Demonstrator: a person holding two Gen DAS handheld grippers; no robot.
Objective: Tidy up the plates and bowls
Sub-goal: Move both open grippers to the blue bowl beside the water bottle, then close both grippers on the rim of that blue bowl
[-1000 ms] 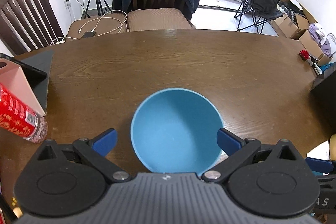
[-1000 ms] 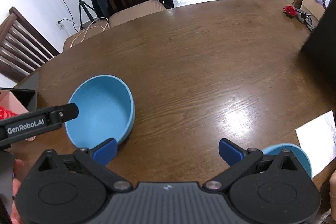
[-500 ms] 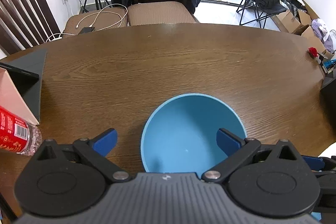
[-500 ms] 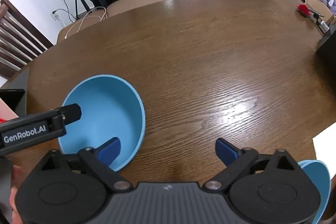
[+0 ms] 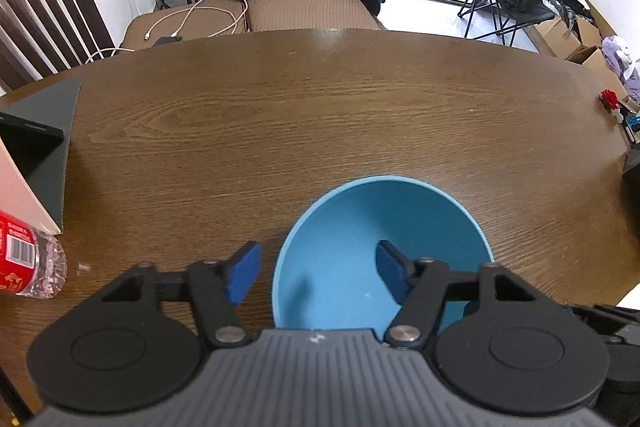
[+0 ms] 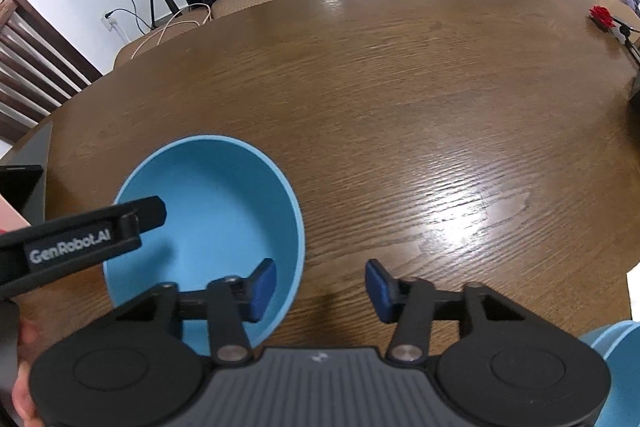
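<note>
Bowl, plain matte blue and empty, sits with its rim between both closing claws: left claw, right claw, neither yet pinching.

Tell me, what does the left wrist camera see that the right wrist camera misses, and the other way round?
Only the left wrist view shows the red-labelled plastic bottle lying at the table's left edge, and the left gripper closing astride the near left rim of the round blue bowl.

Only the right wrist view shows the right gripper closing astride that bowl's right rim, and a second pale blue dish at the bottom right.

Both show the bowl, the brown wooden table and the small red flower.
</note>
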